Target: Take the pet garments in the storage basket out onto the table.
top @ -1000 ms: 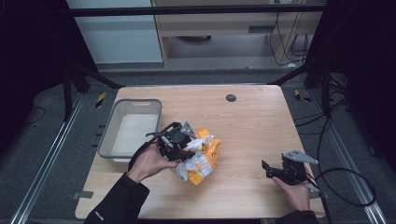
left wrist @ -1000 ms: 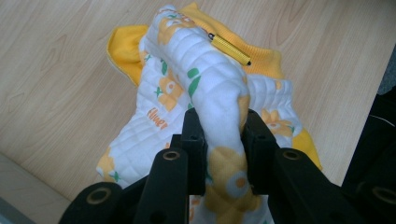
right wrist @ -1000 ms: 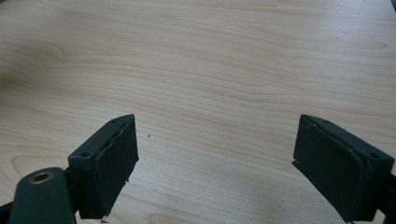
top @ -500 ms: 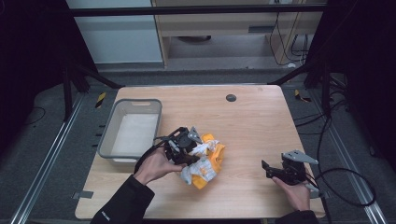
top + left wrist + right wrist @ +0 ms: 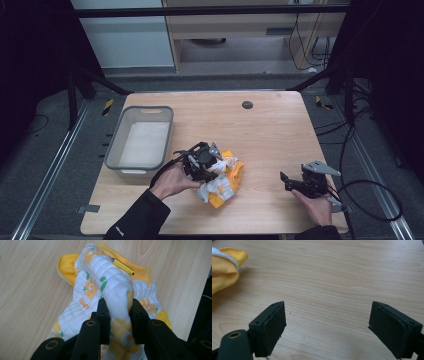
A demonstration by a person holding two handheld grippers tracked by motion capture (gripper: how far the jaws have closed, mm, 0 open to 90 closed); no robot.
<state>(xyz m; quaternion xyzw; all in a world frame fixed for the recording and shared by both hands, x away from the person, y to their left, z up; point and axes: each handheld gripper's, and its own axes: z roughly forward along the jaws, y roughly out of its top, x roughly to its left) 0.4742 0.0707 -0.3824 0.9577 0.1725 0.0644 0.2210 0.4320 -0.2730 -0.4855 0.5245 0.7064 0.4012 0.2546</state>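
Observation:
A crumpled quilted garment (image 5: 225,179), white with orange flowers and a yellow lining, lies on the wooden table (image 5: 270,130) near its front middle. My left gripper (image 5: 206,161) sits at the garment's left side, shut on a raised fold of it. The left gripper view has that white flowered fold (image 5: 117,293) pinched between the two black jaws, with a small yellow zipper pull (image 5: 122,266) beyond. My right gripper (image 5: 289,182) rests open near the front right of the table, well apart from the cloth. A yellow edge of the garment (image 5: 225,267) shows far left in the right gripper view.
A grey plastic bin (image 5: 141,141), empty, stands on the table's left side, just behind my left hand. A dark round grommet (image 5: 247,104) sits near the back edge. Cables trail off the right side of the table.
My left gripper has shifted right and slightly toward the front, dragging the garment with it. The right gripper has stayed put.

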